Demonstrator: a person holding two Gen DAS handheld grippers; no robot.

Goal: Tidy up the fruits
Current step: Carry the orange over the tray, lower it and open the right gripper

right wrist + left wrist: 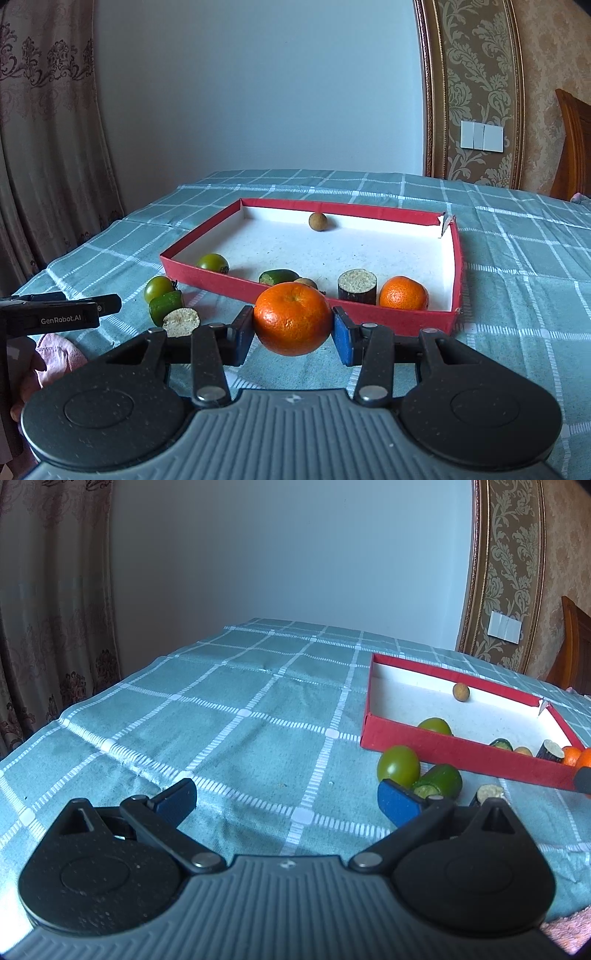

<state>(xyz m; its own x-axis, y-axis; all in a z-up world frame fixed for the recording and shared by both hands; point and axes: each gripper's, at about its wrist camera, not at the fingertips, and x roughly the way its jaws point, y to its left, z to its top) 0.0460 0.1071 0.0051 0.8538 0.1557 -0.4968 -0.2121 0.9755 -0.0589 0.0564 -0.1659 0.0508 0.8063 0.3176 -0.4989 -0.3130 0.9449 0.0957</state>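
Note:
My right gripper (293,334) is shut on an orange (292,318), held just above the cloth in front of the near wall of the red box (207,273). Inside the box lie a second orange (403,293), a dark cane piece (357,286), a cucumber piece (277,277), a green tomato (213,263) and a small brown fruit (318,221). Left of the box, on the cloth, are a green tomato (398,766), a cucumber piece (439,781) and a cane piece (489,793). My left gripper (287,800) stands open beside them, with nothing between its fingers.
The checked teal tablecloth (240,720) drops off at the left, near a curtain (48,627). A wooden chair (574,147) stands at the far right. A pink cloth (59,354) and a person's hand lie by the left gripper.

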